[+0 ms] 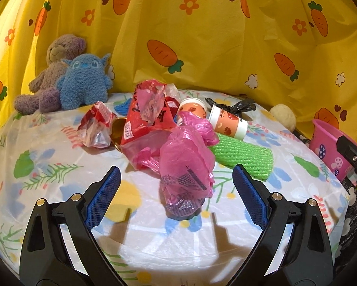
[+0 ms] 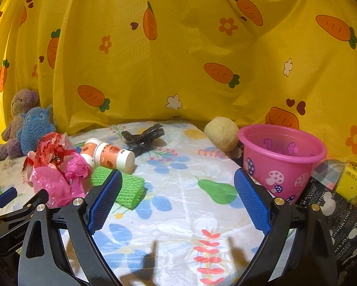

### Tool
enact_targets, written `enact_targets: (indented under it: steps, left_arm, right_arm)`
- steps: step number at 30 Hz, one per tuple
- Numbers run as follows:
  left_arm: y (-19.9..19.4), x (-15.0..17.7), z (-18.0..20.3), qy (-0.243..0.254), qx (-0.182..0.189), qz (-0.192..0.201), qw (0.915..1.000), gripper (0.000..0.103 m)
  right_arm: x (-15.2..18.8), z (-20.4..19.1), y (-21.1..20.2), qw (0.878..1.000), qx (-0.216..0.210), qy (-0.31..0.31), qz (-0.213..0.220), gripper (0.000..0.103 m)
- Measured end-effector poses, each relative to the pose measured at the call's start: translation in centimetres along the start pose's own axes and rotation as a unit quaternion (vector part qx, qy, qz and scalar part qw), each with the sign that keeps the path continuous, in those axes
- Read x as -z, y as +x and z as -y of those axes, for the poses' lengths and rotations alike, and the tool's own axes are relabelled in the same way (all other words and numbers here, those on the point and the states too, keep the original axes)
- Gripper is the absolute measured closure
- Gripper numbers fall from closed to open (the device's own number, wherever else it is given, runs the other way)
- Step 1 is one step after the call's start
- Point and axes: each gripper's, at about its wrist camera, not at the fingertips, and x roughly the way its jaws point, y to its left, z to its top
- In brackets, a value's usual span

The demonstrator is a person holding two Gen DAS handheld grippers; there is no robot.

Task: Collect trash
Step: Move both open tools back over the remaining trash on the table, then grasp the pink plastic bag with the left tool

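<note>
Counter [image 1: 59, 190], left to right:
- Clear-red wrapper [image 1: 96, 126]: light, crinkly; pinch a fold.
- Red bag [image 1: 149, 116], pink bag [image 1: 188, 166]: limp, slippery; take a bunched ridge.
- Paper cups [image 1: 228, 121]: crushable; grip the wall gently.
- Green foam net [image 1: 245, 157]: springy.
- Pink bucket [image 2: 281, 157]: far right.

Left tongs [image 1: 177, 195] apart before the pink bag; right tongs [image 2: 178, 202] apart, empty.

The trash sat heaped mid-table: a crumpled plastic bag [image 1: 186, 164] lay nearest, a foam net sleeve [image 1: 244, 156] just right of it, two nested paper cups [image 1: 228, 121] on their side behind. Two plush toys [image 1: 66, 81] sat at the far left; the bucket [image 2: 281, 159] stood off the table's right edge.
</note>
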Motion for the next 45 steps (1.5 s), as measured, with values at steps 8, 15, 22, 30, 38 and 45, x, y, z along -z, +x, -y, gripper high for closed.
enact_targets:
  steps: [8,15,22,30,38,45]
  left_arm:
    - [3.2,0.3,-0.4,-0.022,0.046,-0.070,0.9963,0.061]
    - [2.9,0.7,-0.9,-0.026,0.055,-0.064,0.9961,0.087]
    - [0.2,0.1,-1.5,-0.014,0.077,-0.037,0.9962,0.095]
    - [-4.6,-1.0,-3.6,-0.020,0.084,0.015,0.9962,0.095]
    - [-5.5,-1.7,-7.9,-0.062,0.002,0.035,0.9974,0.095]
    - [-4.7,-1.5,-9.6,-0.077,-0.013,0.027,0.9966,0.095]
  right_arm:
    - [0.4,-2.6,1.0,0.999,-0.026,-0.023,-0.013,0.012]
    - [0.9,-4.0,1.9,0.998,-0.040,-0.034,-0.026,0.012]
    - [1.2,-5.0,2.7,0.997,-0.051,-0.036,-0.036,0.012]
    - [1.5,-7.0,3.1,0.995,-0.072,-0.047,-0.043,0.012]
    - [1.4,-10.2,3.5,0.989,-0.121,-0.062,-0.055,0.012]
    - [0.5,-13.8,4.3,0.981,-0.171,-0.080,-0.047,0.012]
